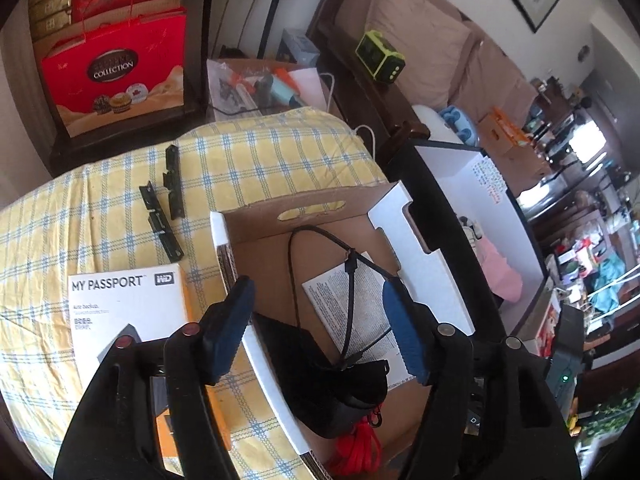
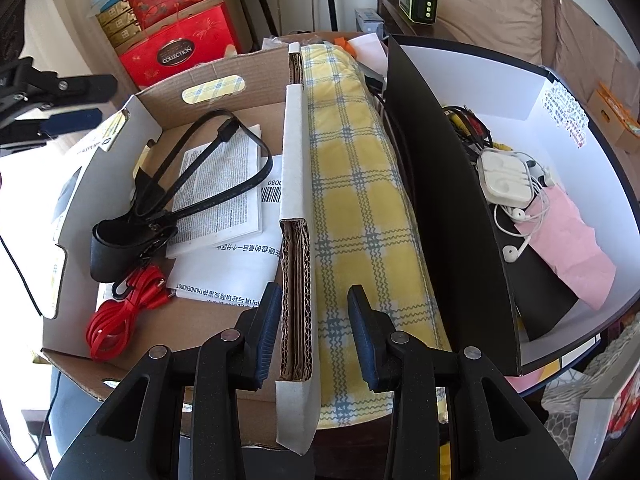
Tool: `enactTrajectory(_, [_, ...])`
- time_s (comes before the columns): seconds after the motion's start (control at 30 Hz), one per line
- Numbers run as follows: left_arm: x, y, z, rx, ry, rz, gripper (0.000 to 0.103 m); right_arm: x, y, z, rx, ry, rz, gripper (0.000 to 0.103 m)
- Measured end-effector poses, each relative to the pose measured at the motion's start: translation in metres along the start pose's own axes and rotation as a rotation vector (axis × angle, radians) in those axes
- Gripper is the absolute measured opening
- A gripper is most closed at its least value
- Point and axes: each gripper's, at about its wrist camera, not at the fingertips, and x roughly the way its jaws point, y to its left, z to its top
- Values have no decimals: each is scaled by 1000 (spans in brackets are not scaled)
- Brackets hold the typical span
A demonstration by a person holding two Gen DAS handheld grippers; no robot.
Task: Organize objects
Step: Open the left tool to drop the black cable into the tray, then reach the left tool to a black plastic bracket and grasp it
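Note:
My left gripper (image 1: 320,328) hangs open over an open cardboard box (image 1: 256,228) on a yellow checked cloth. A black cable (image 1: 350,280) lies loose in the box across printed papers (image 1: 332,292), one end close to the right fingertip. Below it sit a black pouch (image 1: 320,376) and a coiled red cable (image 1: 356,448). In the right wrist view the same cable (image 2: 208,148), pouch (image 2: 112,248) and red cable (image 2: 116,316) lie in the box (image 2: 200,76). My right gripper (image 2: 316,332) straddles the box's near side wall (image 2: 296,208); its right pad stands clear of the wall.
A white My Passport box (image 1: 128,304) lies left of the cardboard box, with black strips (image 1: 172,184) beyond it. To the right stands a black-walled white box (image 2: 440,184) holding earphones (image 2: 504,178) and a pink pouch (image 2: 568,240). Red gift boxes (image 1: 116,76) stand behind.

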Motion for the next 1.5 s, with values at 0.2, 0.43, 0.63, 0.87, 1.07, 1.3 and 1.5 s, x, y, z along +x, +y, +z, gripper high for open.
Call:
enactTrajectory(0.2, [-29,20,17,-15,-49,22,76,-1,0,1,0,-2,0,35])
enactTrajectory(0.43, [-47,69,31,-112,-73,102,82,-5,-3,2,0,-8,-2,35])
enactTrajectory(0.63, [-51,107,32,-194,-60,131,83,-5,-1,3,-6,-8,0,35])
enactTrajectory(0.87, [-52,121,30,-176,-52,245,95,-5,5,5,-15,-11,-2,35])
enactTrajectory(1.07, [-45,128,32,-162,-35,261,102,-6,10,8,-22,-22,-26,35])
enactTrajectory(1.3, [-23,135,42,-166,4,265,102,-7,19,11,-52,-43,-48,25])
enactTrajectory(1.5, [0,144,50,-195,42,248,102,-5,19,18,-63,-49,-74,12])
